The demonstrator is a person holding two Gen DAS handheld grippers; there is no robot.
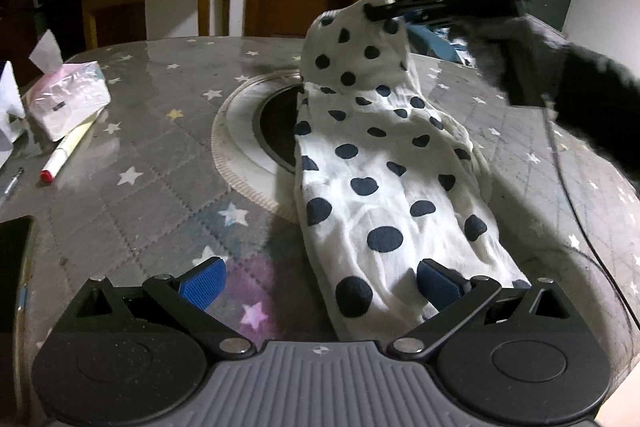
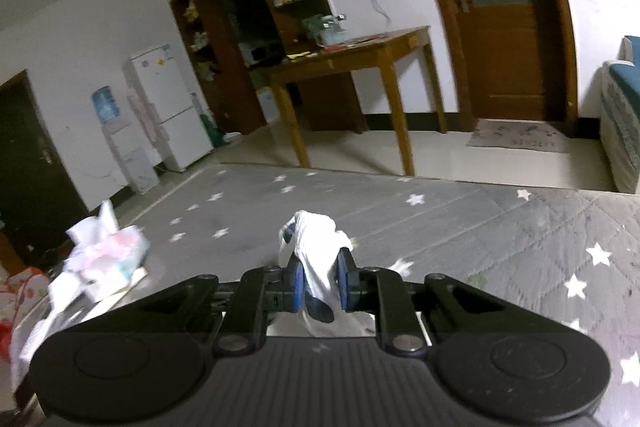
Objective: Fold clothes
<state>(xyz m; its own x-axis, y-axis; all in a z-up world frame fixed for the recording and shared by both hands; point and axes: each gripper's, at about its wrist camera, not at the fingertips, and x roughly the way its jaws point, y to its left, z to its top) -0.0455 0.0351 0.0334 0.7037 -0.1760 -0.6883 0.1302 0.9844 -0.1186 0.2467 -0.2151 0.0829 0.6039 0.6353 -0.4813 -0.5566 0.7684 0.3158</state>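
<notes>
A white garment with dark blue polka dots (image 1: 372,163) lies stretched over the grey star-patterned table cover (image 1: 160,155). My right gripper (image 1: 394,7) is shut on its far end and holds that end lifted above the table. In the right wrist view a bunch of the white cloth (image 2: 316,239) sits pinched between the blue pads (image 2: 298,281) of the right gripper (image 2: 320,281). My left gripper (image 1: 320,285) is open at the garment's near end. Its right pad (image 1: 438,285) touches the cloth edge; its left pad (image 1: 202,283) is over bare table.
A round inset with a dark centre (image 1: 276,131) lies partly under the garment. A tissue pack (image 1: 64,99), a red-capped marker (image 1: 64,155) and a dark phone (image 1: 12,267) are at the left. A wooden side table (image 2: 352,67), fridge (image 2: 168,107) and door (image 2: 496,15) stand beyond.
</notes>
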